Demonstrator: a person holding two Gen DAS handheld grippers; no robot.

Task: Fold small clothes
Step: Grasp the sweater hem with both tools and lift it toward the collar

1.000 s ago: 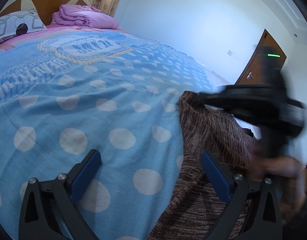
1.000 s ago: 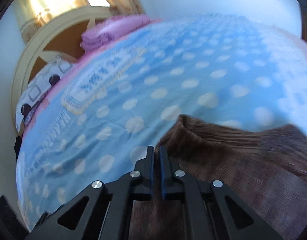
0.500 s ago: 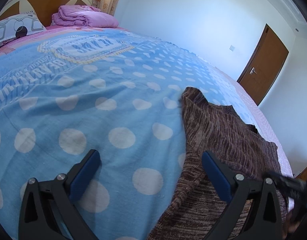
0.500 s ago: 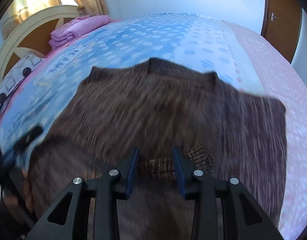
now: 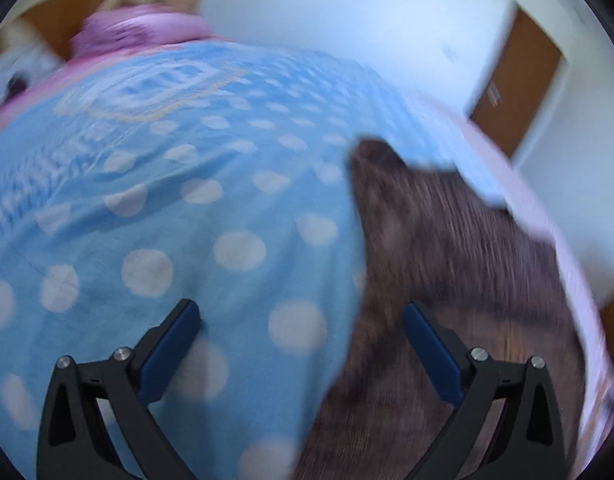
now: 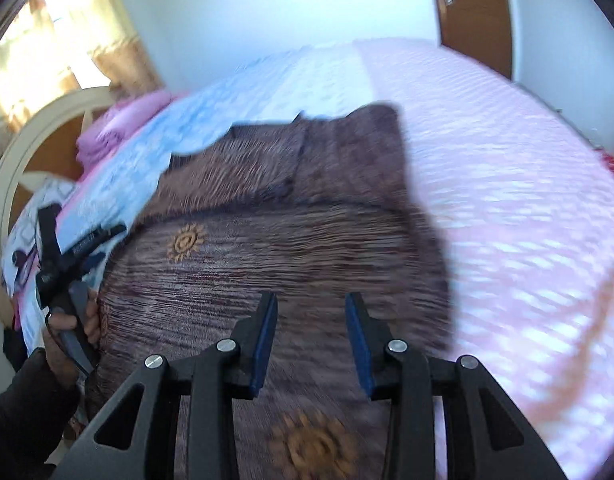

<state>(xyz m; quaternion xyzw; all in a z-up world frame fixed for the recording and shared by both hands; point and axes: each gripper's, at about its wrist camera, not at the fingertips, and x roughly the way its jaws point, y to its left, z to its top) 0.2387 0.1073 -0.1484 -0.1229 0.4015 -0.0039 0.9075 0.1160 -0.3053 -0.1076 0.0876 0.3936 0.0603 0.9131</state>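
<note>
A brown knitted sweater (image 6: 291, 240) with orange sun motifs lies spread on the bed, one part folded over near its far end. It also shows in the left wrist view (image 5: 447, 280), blurred, on the right. My right gripper (image 6: 310, 336) is open and empty, just above the sweater's near part. My left gripper (image 5: 301, 344) is wide open and empty, straddling the sweater's left edge over the blue dotted blanket (image 5: 167, 208). The left gripper also shows in the right wrist view (image 6: 73, 252), held by a hand at the sweater's left edge.
A pink bedsheet (image 6: 507, 168) lies to the right of the sweater. A folded pink quilt (image 5: 139, 32) and a pillow (image 5: 19, 68) lie by the headboard (image 6: 23, 152). A brown door (image 5: 523, 80) stands behind the bed. Curtains (image 6: 67, 40) hang by the window.
My right gripper has opened wider and swung right, now over the sweater's front with the sun motifs. The left gripper has tilted a little; both views are blurred by motion.
</note>
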